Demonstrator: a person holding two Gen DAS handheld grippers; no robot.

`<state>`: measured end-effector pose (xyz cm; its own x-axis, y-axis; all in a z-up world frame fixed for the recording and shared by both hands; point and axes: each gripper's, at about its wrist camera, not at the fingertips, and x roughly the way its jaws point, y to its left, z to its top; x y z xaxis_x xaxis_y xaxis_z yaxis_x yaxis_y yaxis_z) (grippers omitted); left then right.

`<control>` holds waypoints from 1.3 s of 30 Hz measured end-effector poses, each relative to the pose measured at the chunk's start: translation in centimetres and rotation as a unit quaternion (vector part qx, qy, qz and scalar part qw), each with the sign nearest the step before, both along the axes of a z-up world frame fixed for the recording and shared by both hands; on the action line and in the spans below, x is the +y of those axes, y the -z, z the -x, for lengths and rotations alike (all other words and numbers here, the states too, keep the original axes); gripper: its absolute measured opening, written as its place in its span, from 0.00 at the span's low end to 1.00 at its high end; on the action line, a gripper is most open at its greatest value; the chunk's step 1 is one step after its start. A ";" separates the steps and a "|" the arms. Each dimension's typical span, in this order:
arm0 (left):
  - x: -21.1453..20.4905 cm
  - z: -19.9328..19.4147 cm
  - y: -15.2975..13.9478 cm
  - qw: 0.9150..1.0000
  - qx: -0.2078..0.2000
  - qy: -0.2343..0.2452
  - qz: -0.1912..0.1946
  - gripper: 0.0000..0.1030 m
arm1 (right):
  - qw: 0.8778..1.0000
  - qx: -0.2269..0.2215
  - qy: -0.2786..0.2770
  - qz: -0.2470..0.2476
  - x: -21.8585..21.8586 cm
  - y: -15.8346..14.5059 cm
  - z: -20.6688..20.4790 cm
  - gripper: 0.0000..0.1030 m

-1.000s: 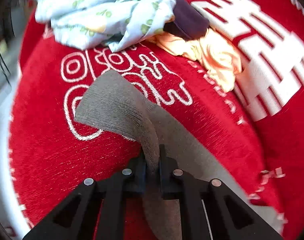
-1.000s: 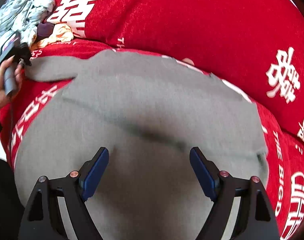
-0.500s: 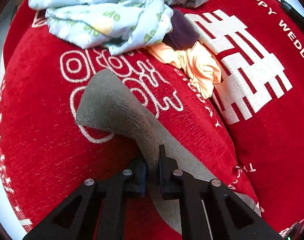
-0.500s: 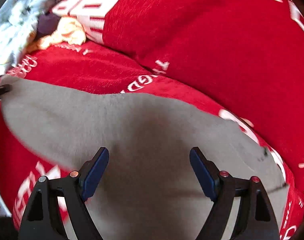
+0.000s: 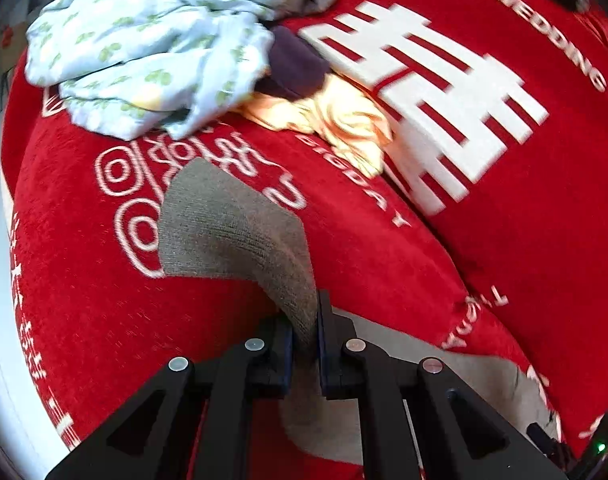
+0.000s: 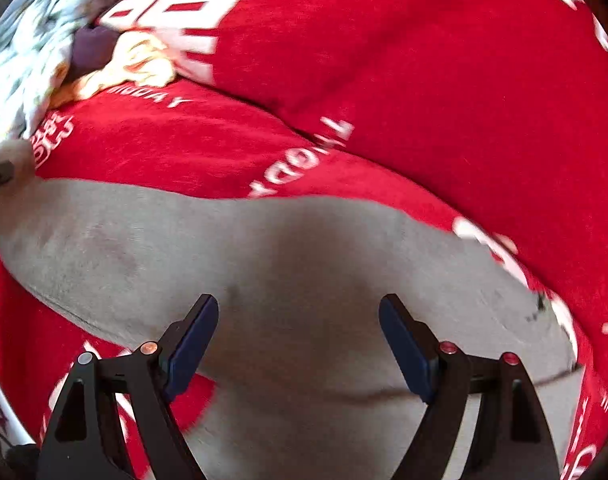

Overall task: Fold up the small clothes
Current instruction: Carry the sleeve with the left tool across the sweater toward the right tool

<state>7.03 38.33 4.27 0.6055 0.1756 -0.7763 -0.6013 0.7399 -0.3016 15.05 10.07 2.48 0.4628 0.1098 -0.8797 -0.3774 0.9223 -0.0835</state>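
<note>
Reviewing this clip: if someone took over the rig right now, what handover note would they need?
Left gripper: shut on an edge of the grey garment, that part lifted off the red cover.
Right gripper: open, over the middle of the grey garment, holding nothing.
Things: the grey garment lies mostly spread on the red cover. A pile waits at the far end: a light blue printed piece, a dark purple one and a pale orange one.
Done: one edge gripped; no finished fold shows.
Left: fold the grey garment, then the pile.

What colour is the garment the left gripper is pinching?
Plain grey garment, clearest in the left wrist view.
</note>
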 end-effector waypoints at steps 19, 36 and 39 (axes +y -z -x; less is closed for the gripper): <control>-17.3 -4.2 -4.1 0.988 0.028 0.132 -0.072 0.10 | 0.994 -0.020 0.096 -0.038 -17.0 -1.9 5.0 0.83; -33.5 -4.1 -6.2 0.960 0.030 0.238 -0.142 0.10 | 0.987 -0.042 0.143 -0.063 -26.7 -2.6 8.1 0.83; -36.0 -3.7 -6.7 0.956 0.028 0.250 -0.149 0.10 | 0.984 -0.045 0.156 -0.069 -28.5 -2.7 8.5 0.83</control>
<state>10.77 2.36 10.98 0.6305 0.0934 -0.7705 -0.1588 0.9873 -0.0102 6.51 -18.43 5.18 0.5677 0.0657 -0.8206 -0.0712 0.9970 0.0306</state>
